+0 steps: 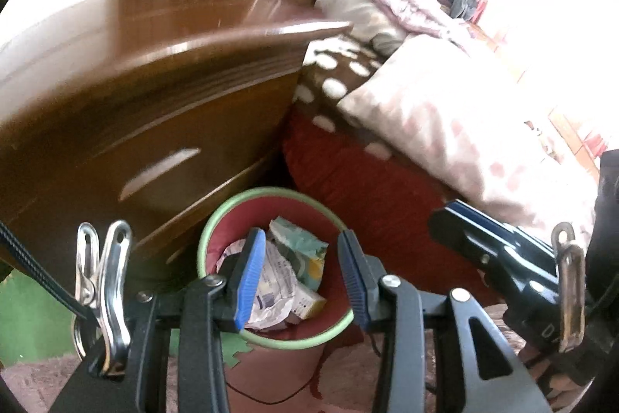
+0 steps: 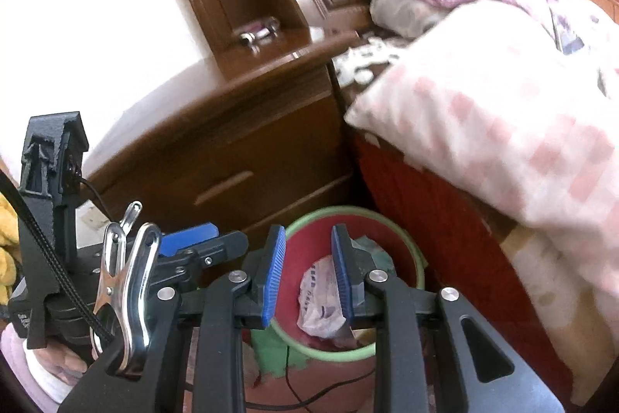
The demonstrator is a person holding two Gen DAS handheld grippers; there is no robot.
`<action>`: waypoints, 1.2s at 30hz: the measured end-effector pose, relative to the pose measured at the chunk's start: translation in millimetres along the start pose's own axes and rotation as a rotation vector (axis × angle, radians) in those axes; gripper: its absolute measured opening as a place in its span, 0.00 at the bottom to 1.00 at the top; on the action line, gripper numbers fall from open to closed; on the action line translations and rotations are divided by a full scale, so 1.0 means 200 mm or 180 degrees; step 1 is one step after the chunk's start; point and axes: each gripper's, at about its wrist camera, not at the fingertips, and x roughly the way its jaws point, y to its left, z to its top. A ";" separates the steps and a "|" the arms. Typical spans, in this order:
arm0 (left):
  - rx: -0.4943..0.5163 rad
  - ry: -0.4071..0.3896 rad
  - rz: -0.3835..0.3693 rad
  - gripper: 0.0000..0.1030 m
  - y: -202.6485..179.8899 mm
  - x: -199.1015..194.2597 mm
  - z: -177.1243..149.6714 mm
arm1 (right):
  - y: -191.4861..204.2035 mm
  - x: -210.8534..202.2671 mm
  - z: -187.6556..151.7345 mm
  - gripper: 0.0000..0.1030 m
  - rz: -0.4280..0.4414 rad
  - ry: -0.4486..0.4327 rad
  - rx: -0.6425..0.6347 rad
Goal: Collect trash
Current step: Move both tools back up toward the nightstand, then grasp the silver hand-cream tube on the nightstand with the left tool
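Trash (image 1: pixel 278 281): crumpled wrappers and a small carton, already lying inside the red bin with the green rim (image 1: pixel 216 219), directly below your grippers. Your left gripper (image 1: pixel 298 277) and right gripper (image 2: pixel 305 277) both stand apart-fingered with nothing between the pads. The bin sits wedged between the wooden nightstand (image 1: pixel 154 103) and the bed's red side (image 1: pixel 367 180); open room lies only above.

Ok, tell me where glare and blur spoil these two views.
Left wrist view: glare whitens the upper right, past the pillow; the nightstand is smeared by motion. Right wrist view: the wall blows out white; the trash bin stays readable.
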 end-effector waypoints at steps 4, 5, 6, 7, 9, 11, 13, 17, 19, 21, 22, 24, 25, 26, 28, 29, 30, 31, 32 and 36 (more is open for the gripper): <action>0.0027 -0.0094 0.0064 0.40 -0.01 -0.09 0.06 | 0.05 -0.09 0.06 0.27 0.0065 -0.0165 -0.0067; 0.0019 -0.0110 0.0061 0.40 0.00 -0.11 0.08 | 0.06 -0.10 0.07 0.29 0.0078 -0.0204 -0.0088; 0.0007 -0.0128 0.0058 0.40 0.00 -0.13 0.11 | 0.07 -0.12 0.08 0.29 0.0091 -0.0237 -0.0104; -0.0004 -0.0141 0.0060 0.40 0.01 -0.14 0.13 | 0.08 -0.13 0.10 0.29 0.0116 -0.0277 -0.0124; -0.0029 -0.0184 0.0079 0.40 0.02 -0.18 0.17 | 0.10 -0.15 0.13 0.29 0.0146 -0.0336 -0.0154; -0.0030 -0.0217 0.0112 0.40 0.03 -0.20 0.22 | 0.12 -0.17 0.15 0.29 0.0168 -0.0388 -0.0186; -0.0012 -0.0244 0.0166 0.40 0.04 -0.22 0.26 | 0.14 -0.18 0.18 0.30 0.0176 -0.0439 -0.0237; -0.0006 -0.0289 0.0258 0.40 0.06 -0.25 0.38 | 0.16 -0.18 0.25 0.30 0.0197 -0.0526 -0.0317; 0.0001 -0.0313 0.0295 0.40 0.07 -0.27 0.45 | 0.17 -0.19 0.28 0.30 0.0213 -0.0573 -0.0341; 0.0016 -0.0346 0.0345 0.40 0.07 -0.28 0.51 | 0.19 -0.19 0.32 0.30 0.0239 -0.0631 -0.0386; 0.0034 -0.0375 0.0378 0.40 0.08 -0.29 0.54 | 0.20 -0.19 0.34 0.30 0.0245 -0.0655 -0.0412; 0.0073 -0.0424 0.0448 0.40 0.08 -0.30 0.60 | 0.22 -0.18 0.39 0.30 0.0268 -0.0705 -0.0459; 0.0080 -0.0443 0.0485 0.40 0.08 -0.30 0.64 | 0.22 -0.17 0.41 0.31 0.0278 -0.0721 -0.0470; 0.0080 -0.0447 0.0489 0.40 0.09 -0.30 0.67 | 0.23 -0.16 0.43 0.31 0.0293 -0.0741 -0.0484; 0.0069 -0.0473 0.0499 0.40 0.10 -0.29 0.73 | 0.25 -0.15 0.48 0.31 0.0312 -0.0791 -0.0512; 0.0068 -0.0490 0.0511 0.40 0.11 -0.29 0.76 | 0.26 -0.14 0.50 0.31 0.0319 -0.0812 -0.0518; 0.0076 -0.0513 0.0537 0.40 0.12 -0.28 0.80 | 0.26 -0.14 0.52 0.31 0.0331 -0.0837 -0.0522; 0.0084 -0.0532 0.0553 0.40 0.12 -0.28 0.82 | 0.27 -0.13 0.55 0.31 0.0348 -0.0862 -0.0526; 0.0101 -0.0562 0.0571 0.40 0.13 -0.27 0.85 | 0.27 -0.12 0.58 0.31 0.0366 -0.0888 -0.0529; 0.0080 -0.0607 0.0647 0.40 0.16 -0.22 0.98 | 0.31 -0.07 0.69 0.33 0.0436 -0.0956 -0.0568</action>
